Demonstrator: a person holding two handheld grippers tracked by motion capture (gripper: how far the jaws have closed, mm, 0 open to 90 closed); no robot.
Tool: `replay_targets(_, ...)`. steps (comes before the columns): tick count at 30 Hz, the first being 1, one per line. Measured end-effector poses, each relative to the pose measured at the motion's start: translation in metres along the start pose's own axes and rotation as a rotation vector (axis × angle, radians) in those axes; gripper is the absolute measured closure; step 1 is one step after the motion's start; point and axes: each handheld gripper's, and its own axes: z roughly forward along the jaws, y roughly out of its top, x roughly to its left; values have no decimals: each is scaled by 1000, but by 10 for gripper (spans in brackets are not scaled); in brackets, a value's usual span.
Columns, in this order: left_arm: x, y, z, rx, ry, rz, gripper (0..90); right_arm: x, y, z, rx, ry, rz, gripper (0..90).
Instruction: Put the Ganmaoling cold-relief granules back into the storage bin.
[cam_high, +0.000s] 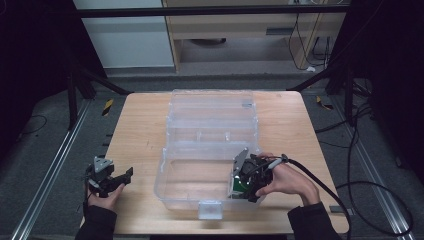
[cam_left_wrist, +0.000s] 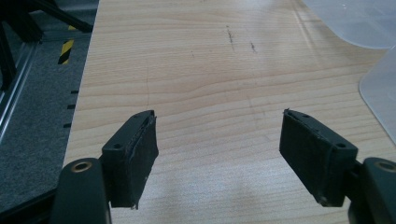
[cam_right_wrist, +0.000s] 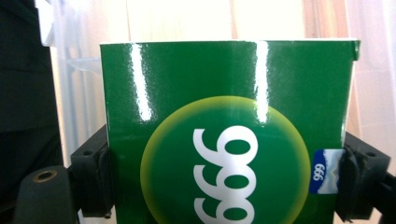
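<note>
Green box (cam_right_wrist: 229, 135), "999" printed on its face, sits clamped between your right gripper's (cam_high: 248, 186) jaws, inside the clear plastic bin (cam_high: 170, 187) at its near right corner. Your left gripper (cam_left_wrist: 219, 158) rests off to the bin's left over bare wooden table (cam_left_wrist: 196, 79), jaws wide apart, holding nothing.

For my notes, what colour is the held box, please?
Green box, white digits; right gripper view.

A pale wooden table (cam_high: 145, 130) sits on grey carpeted floor (cam_high: 45, 160). Beyond it, a light wooden cabinet (cam_high: 240, 45), with black cables (cam_high: 370, 190) trailing right.
</note>
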Motion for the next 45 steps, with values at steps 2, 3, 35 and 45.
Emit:
replay_targets(2,0,0,0,-2,0,-1,268,-1,-2,4,-7,7,9,146)
replay_targets(3,0,0,0,-3,0,-2,268,-2,-3,6,-7,7,10,143)
replay_targets(35,-4,0,1,4,-6,16,269,1,-123,-65,-518,-305,480,30)
replay_targets(45,-4,-1,2,-2,-10,16,264,-8,-155,-39,-580,-427,692,25)
